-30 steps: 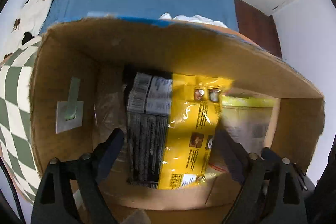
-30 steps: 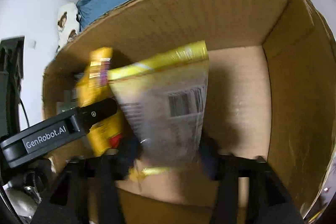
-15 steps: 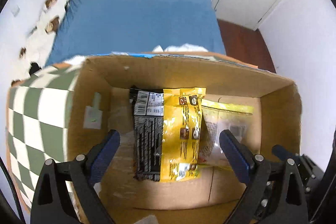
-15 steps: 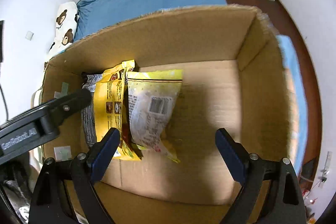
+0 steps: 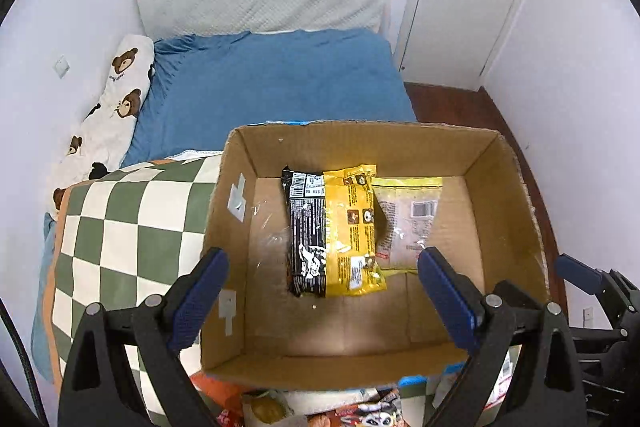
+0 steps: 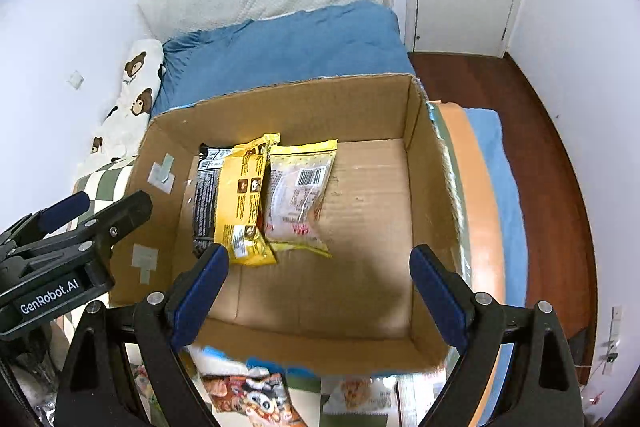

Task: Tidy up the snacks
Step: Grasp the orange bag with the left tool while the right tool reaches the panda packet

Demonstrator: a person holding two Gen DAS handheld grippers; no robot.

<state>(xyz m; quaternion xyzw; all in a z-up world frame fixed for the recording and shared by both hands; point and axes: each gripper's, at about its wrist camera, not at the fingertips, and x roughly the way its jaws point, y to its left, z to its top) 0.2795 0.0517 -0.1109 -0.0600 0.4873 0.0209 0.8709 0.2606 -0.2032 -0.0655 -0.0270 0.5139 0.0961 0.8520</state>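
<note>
Cardboard box (image 5: pixel 504 163) rim hides loose snack packets (image 6: pixel 248 395) below; both grippers' fingers (image 5: pixel 200 291) spread, empty.

Three snack packets lie flat, side by side and overlapping, on the floor of an open cardboard box (image 5: pixel 496 163) at frame centre: a black packet (image 5: pixel 306 227), a yellow packet (image 5: pixel 352 231) overlapping it, and a clear yellow-topped packet (image 5: pixel 408 215), barcode up.

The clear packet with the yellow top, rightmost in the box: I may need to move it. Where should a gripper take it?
Probably from above, at the clear packet's free right long edge: it lies flat on the cardboard box floor, its left edge against the yellow packet.
</note>
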